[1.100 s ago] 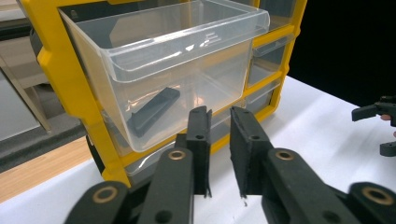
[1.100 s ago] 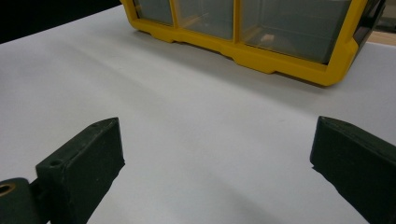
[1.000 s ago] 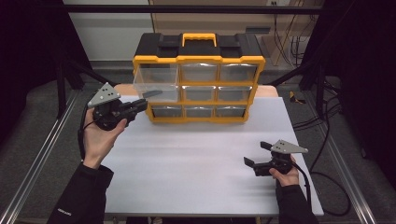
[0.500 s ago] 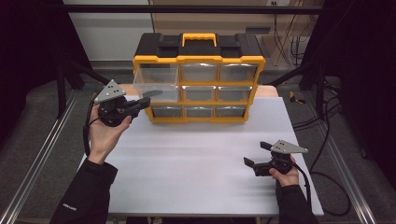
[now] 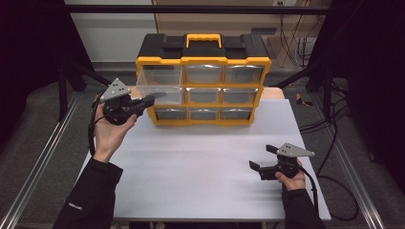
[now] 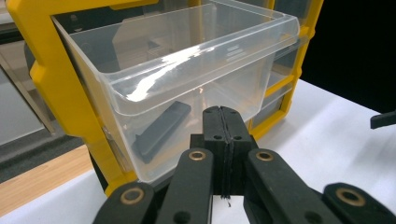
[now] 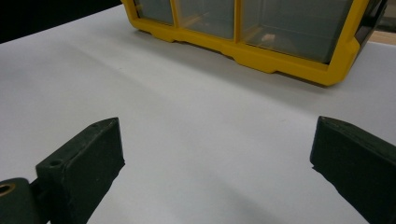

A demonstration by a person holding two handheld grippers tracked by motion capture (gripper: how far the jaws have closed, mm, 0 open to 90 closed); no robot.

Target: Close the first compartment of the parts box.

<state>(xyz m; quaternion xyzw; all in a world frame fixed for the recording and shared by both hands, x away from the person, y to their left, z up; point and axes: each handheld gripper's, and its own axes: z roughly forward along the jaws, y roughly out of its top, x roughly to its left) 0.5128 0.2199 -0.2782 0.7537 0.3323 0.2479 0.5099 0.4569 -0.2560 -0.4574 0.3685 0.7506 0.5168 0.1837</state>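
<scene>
The left gripper [image 5: 155, 98], jaws pressed together on nothing, sits just before the pulled-out clear drawer [image 5: 160, 85] at ten o'clock; the right gripper [image 5: 261, 157] rests wide open at four o'clock on the table [image 5: 200, 157].

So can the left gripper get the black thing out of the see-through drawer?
Probably not yet. The left gripper is shut and sits low against the front wall of the drawer. The black thing lies inside on the bottom; the top is open, so going over looks possible.
</scene>
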